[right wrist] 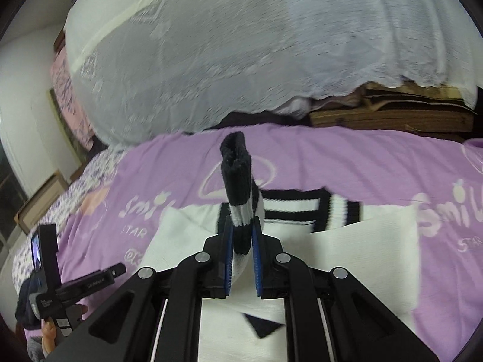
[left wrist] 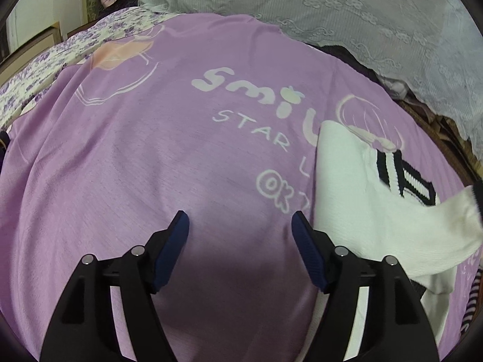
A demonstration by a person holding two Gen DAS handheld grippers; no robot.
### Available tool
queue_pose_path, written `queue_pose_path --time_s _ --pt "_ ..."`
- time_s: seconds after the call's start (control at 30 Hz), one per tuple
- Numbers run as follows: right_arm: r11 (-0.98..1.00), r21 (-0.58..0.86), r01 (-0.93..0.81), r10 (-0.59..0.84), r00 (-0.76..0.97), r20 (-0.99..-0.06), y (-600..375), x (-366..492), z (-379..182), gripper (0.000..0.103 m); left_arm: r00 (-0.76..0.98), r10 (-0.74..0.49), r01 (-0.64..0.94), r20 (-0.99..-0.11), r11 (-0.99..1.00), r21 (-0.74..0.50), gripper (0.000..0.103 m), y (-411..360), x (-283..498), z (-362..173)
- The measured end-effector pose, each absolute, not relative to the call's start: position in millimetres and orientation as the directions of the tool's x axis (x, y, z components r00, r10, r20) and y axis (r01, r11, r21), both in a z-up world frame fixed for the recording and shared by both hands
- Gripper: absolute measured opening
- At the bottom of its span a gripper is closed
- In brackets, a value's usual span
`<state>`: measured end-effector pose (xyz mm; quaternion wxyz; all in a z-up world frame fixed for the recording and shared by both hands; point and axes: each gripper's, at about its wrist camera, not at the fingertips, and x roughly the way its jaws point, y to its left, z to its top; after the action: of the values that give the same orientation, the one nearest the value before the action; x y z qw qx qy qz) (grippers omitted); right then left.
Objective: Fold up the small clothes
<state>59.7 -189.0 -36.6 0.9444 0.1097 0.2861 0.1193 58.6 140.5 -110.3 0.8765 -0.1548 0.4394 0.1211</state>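
A small white knit sweater (right wrist: 362, 256) with black stripes at collar and cuffs lies on a purple bedsheet (left wrist: 151, 150). My right gripper (right wrist: 241, 226) is shut on a sleeve (right wrist: 238, 187) of it, near the black and white cuff, which stands up between the blue pads. The sleeve is lifted over the sweater's body. In the left wrist view the sweater (left wrist: 362, 217) lies at the right. My left gripper (left wrist: 240, 220) is open and empty above bare sheet, just left of the sweater's edge. The left gripper also shows in the right wrist view (right wrist: 117, 270) at the lower left.
A pale lace cover (right wrist: 241, 45) rises behind the bed, also in the left wrist view (left wrist: 332, 6). Brown woven mats (right wrist: 392, 111) lie at the back right. A floral quilt (left wrist: 45, 69) lies at the left edge. A striped dark garment (left wrist: 471, 304) shows at the lower right.
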Motion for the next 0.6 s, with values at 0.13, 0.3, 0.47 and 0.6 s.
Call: queue_pose_path --time_s 0.13,0.3,0.47,0.6 --pt "0.946 0.305 -0.111 0.255 0.836 -0.486 -229.4 53.1 -32.1 0.012 0.576 0.09 -0.331 -0.812 0.935 -0.131 0.069 128.0 59.6 -108.6" --pt "0.933 0.352 -0.07 0.248 0.835 -0.491 -264.1 54.4 -39.1 0.012 0.566 0.106 -0.312 -0.818 0.945 -0.093 0.07 114.6 66.6 -105.3" --pt "0.927 0.372 -0.041 0.243 0.822 -0.515 -279.5 58.0 -57.2 0.012 0.537 0.15 -0.301 -0.83 0.953 -0.022 0.07 96.4 86.3 -101.8" --pt "0.925 0.379 -0.009 0.238 0.793 -0.561 -285.1 63.6 -79.5 0.012 0.523 0.214 -0.284 -0.825 0.956 0.069 0.078 74.4 102.7 -101.6"
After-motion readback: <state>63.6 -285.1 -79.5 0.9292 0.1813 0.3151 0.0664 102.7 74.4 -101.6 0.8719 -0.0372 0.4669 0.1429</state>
